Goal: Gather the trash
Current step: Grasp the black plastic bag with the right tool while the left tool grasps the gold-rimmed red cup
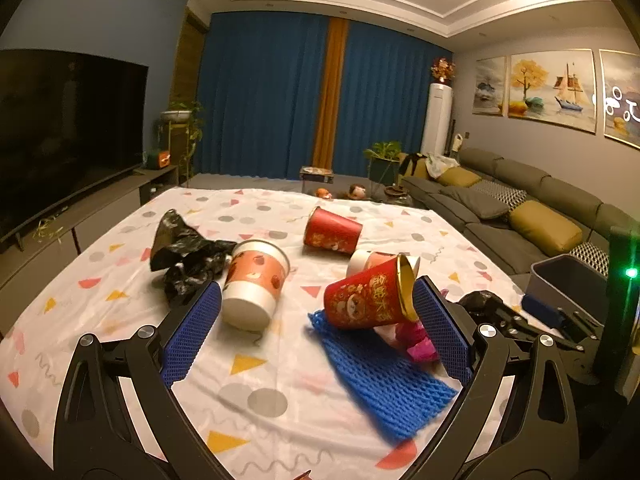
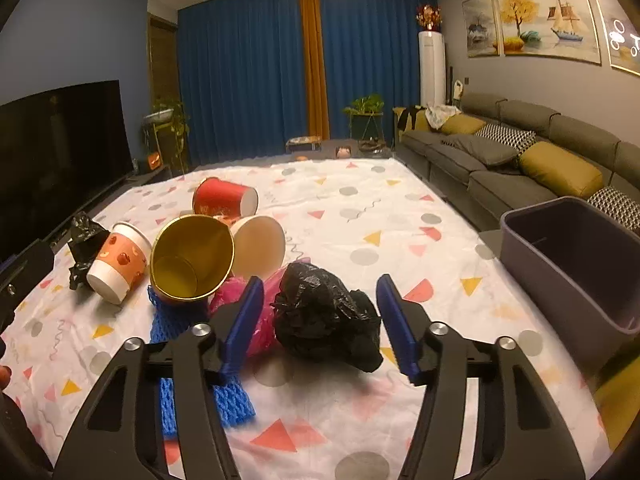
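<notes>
While the right gripper [image 2: 320,320] straddled a crumpled black bag [image 2: 326,316] at lower centre, jaws wide, unclosed, the left gripper [image 1: 316,328] gaped empty beside a red cup [image 1: 368,298].

A white cloth printed with grey dots and pink and yellow triangles [image 2: 360,216] covers the desk. To its left a large dark flat television [image 1: 60,136] stands on a low grey cabinet [image 1: 104,200]. Deep blue curtains with an orange centre strip [image 2: 308,64] fill the far wall. A grey sectional sofa [image 2: 500,160] with mustard cushions [image 2: 560,170] runs along the right, beneath framed paintings [image 1: 550,88].
</notes>
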Available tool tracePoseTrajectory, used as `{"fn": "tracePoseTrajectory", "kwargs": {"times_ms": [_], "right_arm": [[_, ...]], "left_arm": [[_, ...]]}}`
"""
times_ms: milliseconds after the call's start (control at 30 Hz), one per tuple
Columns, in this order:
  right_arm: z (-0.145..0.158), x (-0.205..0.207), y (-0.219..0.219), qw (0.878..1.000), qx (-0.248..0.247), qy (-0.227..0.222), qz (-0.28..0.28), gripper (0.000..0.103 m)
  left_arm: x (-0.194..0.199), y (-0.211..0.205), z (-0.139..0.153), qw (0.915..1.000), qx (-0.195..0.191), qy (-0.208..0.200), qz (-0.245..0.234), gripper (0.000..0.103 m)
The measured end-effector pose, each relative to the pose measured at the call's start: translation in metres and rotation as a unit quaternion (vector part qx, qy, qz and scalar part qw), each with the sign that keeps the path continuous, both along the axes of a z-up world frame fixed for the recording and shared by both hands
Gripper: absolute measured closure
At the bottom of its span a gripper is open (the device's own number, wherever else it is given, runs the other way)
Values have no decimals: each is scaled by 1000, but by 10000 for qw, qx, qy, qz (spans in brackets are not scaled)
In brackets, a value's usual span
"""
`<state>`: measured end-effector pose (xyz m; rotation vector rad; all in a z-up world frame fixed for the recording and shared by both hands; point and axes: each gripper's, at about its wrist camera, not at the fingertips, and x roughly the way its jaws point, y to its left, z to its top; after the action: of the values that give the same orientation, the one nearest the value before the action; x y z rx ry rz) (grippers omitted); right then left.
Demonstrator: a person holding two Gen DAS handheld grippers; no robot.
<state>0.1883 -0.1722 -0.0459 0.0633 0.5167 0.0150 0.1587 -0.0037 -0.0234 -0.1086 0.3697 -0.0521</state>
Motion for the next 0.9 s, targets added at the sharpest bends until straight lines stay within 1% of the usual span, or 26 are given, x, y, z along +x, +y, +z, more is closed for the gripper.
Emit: {"fn": "tracePoseTrajectory", "kwargs": {"times_ms": [33,67,133,167,200,233,267,333,367,433,467,533,567,633,667,733,767,833,867,900], "right_arm": [[-2,3,0,10000,19,47,17,54],[-5,6,1,9999,46,95,52,56],[-7,8,1,9998,60,147,90,65],[-8,9,1,9998,64,170,111,67],[-9,10,2,9997,70,198,131,71],[-11,11,2,9995,97,245,165,76],[-12,13,2,9994,123,278,188,79],[-12,14,-1,9991,198,315,191,89],[-12,14,-2,9990,242,321,194,90],[-12,12,-6,9990,306,281,181,95],[-11,10,-8,9991,300,251,165,96],[-8,6,-11,9993,308,183,138,97],[-7,3,-13,9993,318,139,125,97],[-2,-2,-17,9992,370,68,97,97],[0,-4,-19,9991,405,34,88,97],[4,-10,-23,9989,451,-33,81,97],[5,-11,-24,9988,471,-51,86,97],[8,-17,-26,9986,504,-96,105,97],[10,-20,-26,9986,509,-123,118,97],[11,-22,-26,9985,508,-146,131,97]], "left_arm": [[5,-3,-2,10000,29,28,-45,8],[8,-4,-2,10000,34,54,-69,8],[17,-11,-4,9998,40,129,-172,8],[20,-14,-6,9997,54,145,-209,8],[25,-19,-7,9994,97,178,-269,8],[28,-22,-8,9992,125,197,-315,9],[32,-26,-8,9990,146,216,-369,10],[41,-33,-10,9982,143,309,-487,16],[46,-37,-12,9978,128,383,-532,18],[55,-41,-14,9971,121,490,-576,29],[60,-42,-16,9965,112,567,-603,32],[69,-45,-21,9950,102,761,-634,42],[72,-45,-24,9944,108,838,-634,45],[79,-43,-29,9928,36,999,-653,56],[80,-42,-31,9924,-1,1039,-663,58],[83,-39,-34,9914,-60,1132,-654,68],[83,-38,-36,9909,-68,1175,-650,71],[85,-36,-38,9900,-104,1250,-649,82],[85,-34,-39,9899,-114,1273,-611,84],[84,-32,-39,9900,-131,1280,-575,89]]}}
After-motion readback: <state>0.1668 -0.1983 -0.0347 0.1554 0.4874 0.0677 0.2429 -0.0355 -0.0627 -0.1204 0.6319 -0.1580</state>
